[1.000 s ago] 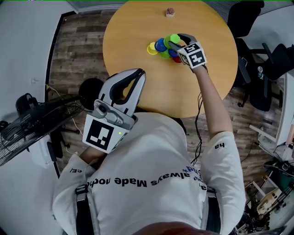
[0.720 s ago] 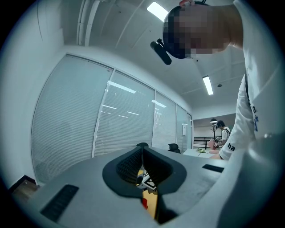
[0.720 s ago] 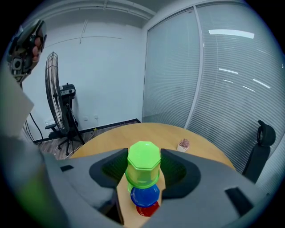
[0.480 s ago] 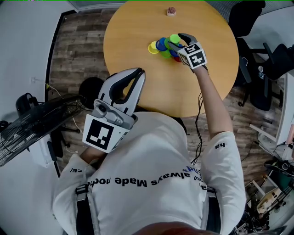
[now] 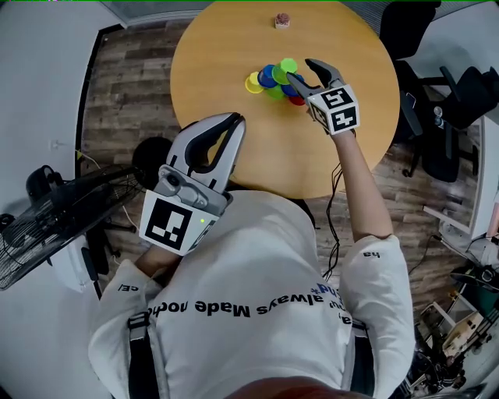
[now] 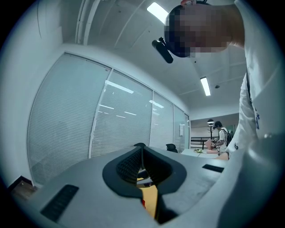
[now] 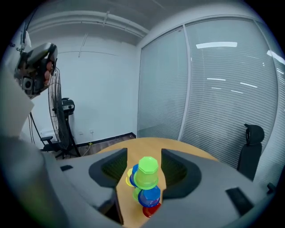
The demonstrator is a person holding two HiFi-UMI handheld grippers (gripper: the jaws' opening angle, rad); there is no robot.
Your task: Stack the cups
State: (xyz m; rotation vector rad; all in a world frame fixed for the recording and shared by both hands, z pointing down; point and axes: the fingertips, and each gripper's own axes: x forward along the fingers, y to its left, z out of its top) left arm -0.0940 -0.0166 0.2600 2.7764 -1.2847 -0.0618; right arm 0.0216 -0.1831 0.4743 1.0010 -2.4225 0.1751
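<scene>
A pile of upturned plastic cups stands on the round wooden table (image 5: 226, 47). In the right gripper view a light green cup (image 7: 147, 173) tops it, over a blue cup (image 7: 149, 196) and a red cup (image 7: 150, 210), with a yellow cup (image 7: 128, 179) behind. My right gripper (image 5: 300, 70) (image 7: 144, 153) straddles the green cup (image 5: 288, 65). Its jaws are closing, with a gap showing on both sides of the cup. My left gripper (image 5: 236, 118) (image 6: 140, 146) hangs off the table near my chest, shut on nothing.
A small brownish object (image 5: 282, 20) sits near the table's far edge. Black office chairs (image 5: 437, 148) stand to the right of the table. A floor fan (image 5: 54, 226) is at the left on the wooden floor.
My right gripper has drawn back a little from the pile toward me. The green cup stays on top of the cups. The left gripper has not moved.
</scene>
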